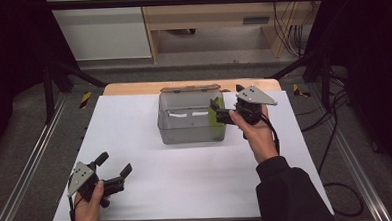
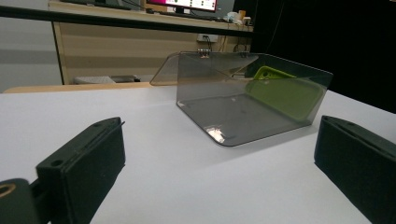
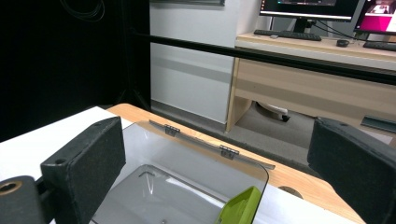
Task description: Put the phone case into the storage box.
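The right gripper (image 1: 218, 111) sits at the right end of the smoky clear plastic box (image 1: 190, 121), jaws spread wide and gripping nothing. Just below and ahead of it, a flat lime-green plastic case (image 3: 239, 207) stands on edge inside the box, leaning against the near wall. Beyond that case, the box's hinged clear lid (image 3: 205, 154) lies folded back towards the wooden table edge. My read: the placing step looks finished, the green piece is in and the jaws have let it go. Over on the other side, the left gripper (image 1: 115, 167) rests low on the white tabletop (image 1: 187, 176), well short of the box, jaws equally wide apart. Next move, I'd say, calls for lifting clear of the rim, then reaching past the case to catch that lid and swing it shut.
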`<state>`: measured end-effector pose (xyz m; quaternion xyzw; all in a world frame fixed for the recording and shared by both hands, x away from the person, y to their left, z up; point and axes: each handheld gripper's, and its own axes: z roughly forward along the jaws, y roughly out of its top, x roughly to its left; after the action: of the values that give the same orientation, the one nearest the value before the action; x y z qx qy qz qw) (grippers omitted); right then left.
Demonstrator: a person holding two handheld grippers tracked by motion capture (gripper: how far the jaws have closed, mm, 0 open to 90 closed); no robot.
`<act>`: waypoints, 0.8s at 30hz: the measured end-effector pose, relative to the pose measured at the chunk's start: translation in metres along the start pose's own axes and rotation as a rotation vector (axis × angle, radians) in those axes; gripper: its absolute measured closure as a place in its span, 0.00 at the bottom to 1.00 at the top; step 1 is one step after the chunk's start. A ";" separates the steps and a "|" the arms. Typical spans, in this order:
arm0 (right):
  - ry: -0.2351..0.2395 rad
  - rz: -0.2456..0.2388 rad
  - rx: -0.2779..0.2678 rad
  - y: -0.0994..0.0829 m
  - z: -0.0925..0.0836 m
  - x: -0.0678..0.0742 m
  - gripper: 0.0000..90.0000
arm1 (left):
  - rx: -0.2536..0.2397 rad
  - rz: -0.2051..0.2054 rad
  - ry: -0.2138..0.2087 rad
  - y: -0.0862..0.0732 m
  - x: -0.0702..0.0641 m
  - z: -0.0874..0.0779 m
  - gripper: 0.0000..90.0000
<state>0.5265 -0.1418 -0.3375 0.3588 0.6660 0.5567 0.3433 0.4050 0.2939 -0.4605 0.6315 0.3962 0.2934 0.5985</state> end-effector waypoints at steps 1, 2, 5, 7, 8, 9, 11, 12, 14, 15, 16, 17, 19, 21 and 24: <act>0.001 0.000 0.000 0.000 0.000 0.000 0.05 | 0.002 0.009 0.006 0.000 0.001 -0.001 0.02; 0.002 0.000 0.001 0.000 -0.001 0.000 0.05 | 0.002 0.009 0.006 0.000 0.001 -0.001 0.02; 0.001 0.001 0.001 0.000 -0.002 -0.001 0.05 | 0.002 0.011 0.007 0.000 0.001 -0.001 0.02; -0.002 0.004 -0.002 0.001 -0.004 -0.002 0.05 | 0.000 0.002 0.001 0.000 0.000 0.000 0.02; -0.001 0.004 -0.002 0.001 -0.004 -0.003 0.05 | 0.001 0.001 0.001 0.000 0.000 0.000 0.02; 0.000 0.002 -0.001 0.000 -0.005 -0.003 0.05 | 0.001 0.001 0.002 0.000 0.000 0.000 0.02; -0.002 0.000 0.006 0.000 -0.006 -0.004 0.05 | 0.000 0.013 0.006 0.000 0.000 -0.001 0.02; -0.001 -0.003 0.007 -0.001 -0.006 -0.005 0.05 | 0.001 0.014 0.006 0.000 0.000 -0.001 0.02; -0.001 -0.002 0.008 0.000 -0.008 -0.006 0.05 | 0.000 0.001 0.001 0.000 0.000 0.000 0.02; 0.000 -0.002 0.005 0.000 -0.009 -0.006 0.05 | -0.001 0.000 0.001 0.000 0.000 0.000 0.02; 0.001 -0.001 0.004 0.000 -0.010 -0.007 0.05 | 0.000 0.001 0.000 0.000 0.000 0.000 0.02; -0.001 -0.003 0.004 0.000 -0.010 -0.008 0.05 | 0.000 0.002 0.000 0.000 0.000 0.000 0.02; -0.004 -0.001 0.003 0.001 -0.012 -0.010 0.05 | 0.001 0.005 0.000 0.000 0.000 0.000 0.02; -0.007 0.001 0.004 0.000 -0.015 -0.011 0.05 | 0.001 0.008 -0.001 0.000 0.000 0.000 0.02; -0.018 0.006 0.020 -0.002 -0.018 -0.013 0.05 | 0.005 0.016 0.008 0.000 0.000 0.000 0.02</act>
<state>0.5180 -0.1619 -0.3360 0.3690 0.6674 0.5477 0.3442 0.4051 0.2941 -0.4609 0.6349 0.3943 0.2996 0.5931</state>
